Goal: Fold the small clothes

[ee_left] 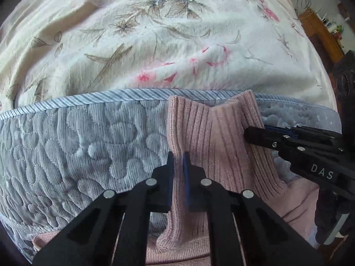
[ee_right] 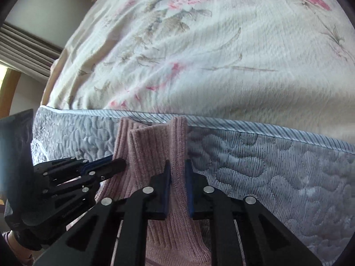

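A pink ribbed knit garment (ee_left: pixel 213 137) hangs in front of the quilted side of a mattress (ee_left: pixel 77 146), held up by both grippers. My left gripper (ee_left: pixel 178 161) is shut on the garment's left ribbed edge. In the left wrist view my right gripper (ee_left: pixel 250 134) comes in from the right, pinching the other edge. The right wrist view shows the same garment (ee_right: pixel 153 146) with my right gripper (ee_right: pixel 178 168) shut on its right fold, and my left gripper (ee_right: pixel 119 164) clamped on its left edge. More pink knit bunches below (ee_left: pixel 177 250).
A cream floral blanket (ee_left: pixel 155 33) covers the bed top beyond the striped mattress piping (ee_left: pixel 111 96). A wooden shelf with small items (ee_left: pixel 321 28) stands at the far right. Curtains (ee_right: pixel 24 48) and a wooden frame show at the left.
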`<action>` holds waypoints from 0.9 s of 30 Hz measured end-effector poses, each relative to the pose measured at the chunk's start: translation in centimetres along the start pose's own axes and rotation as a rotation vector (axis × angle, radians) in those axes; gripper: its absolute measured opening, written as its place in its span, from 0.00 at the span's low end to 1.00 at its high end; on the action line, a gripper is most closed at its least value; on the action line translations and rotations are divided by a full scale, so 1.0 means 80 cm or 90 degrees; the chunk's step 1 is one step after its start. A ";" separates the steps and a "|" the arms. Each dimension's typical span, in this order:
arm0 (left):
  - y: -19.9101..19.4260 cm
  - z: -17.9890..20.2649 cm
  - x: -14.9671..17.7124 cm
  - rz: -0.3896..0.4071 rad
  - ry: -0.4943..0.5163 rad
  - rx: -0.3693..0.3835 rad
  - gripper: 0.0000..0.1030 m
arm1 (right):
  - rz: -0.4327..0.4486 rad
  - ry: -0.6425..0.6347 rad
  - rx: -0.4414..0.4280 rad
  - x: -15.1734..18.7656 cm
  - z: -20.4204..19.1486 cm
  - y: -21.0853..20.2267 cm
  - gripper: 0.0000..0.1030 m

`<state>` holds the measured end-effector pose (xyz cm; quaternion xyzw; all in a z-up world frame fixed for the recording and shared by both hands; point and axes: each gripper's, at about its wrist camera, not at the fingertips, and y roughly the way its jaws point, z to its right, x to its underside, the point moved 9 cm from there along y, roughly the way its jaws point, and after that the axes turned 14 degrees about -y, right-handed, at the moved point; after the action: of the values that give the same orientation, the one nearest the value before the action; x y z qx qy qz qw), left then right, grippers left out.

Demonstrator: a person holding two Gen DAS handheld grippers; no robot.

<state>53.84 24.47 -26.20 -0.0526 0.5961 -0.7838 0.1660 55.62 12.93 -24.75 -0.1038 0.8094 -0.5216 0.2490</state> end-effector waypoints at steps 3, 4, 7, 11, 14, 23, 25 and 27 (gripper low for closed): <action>-0.040 0.004 0.012 0.033 0.002 0.069 0.06 | 0.057 -0.038 -0.024 0.003 -0.020 -0.044 0.12; -0.055 0.006 0.018 0.048 0.008 0.090 0.06 | 0.071 -0.057 -0.027 0.008 -0.028 -0.058 0.12; -0.097 0.006 0.043 0.084 0.030 0.143 0.06 | 0.105 -0.089 -0.034 0.023 -0.048 -0.091 0.12; -0.134 -0.014 0.078 0.101 0.040 0.184 0.06 | 0.130 -0.114 -0.045 0.054 -0.066 -0.123 0.12; -0.146 -0.028 0.110 0.100 0.049 0.201 0.06 | 0.136 -0.129 -0.046 0.078 -0.084 -0.133 0.12; -0.124 -0.075 0.226 0.017 0.067 0.171 0.06 | 0.032 -0.169 -0.037 0.209 -0.105 -0.114 0.14; -0.116 -0.092 0.249 -0.013 0.050 0.164 0.07 | 0.001 -0.154 -0.045 0.243 -0.104 -0.108 0.15; -0.116 -0.110 0.266 -0.036 0.012 0.171 0.08 | -0.009 -0.111 -0.071 0.272 -0.102 -0.111 0.17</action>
<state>29.53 27.86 -22.28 -0.0392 0.4860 -0.8612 0.1435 32.00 6.24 -20.46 -0.1681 0.8115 -0.4666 0.3091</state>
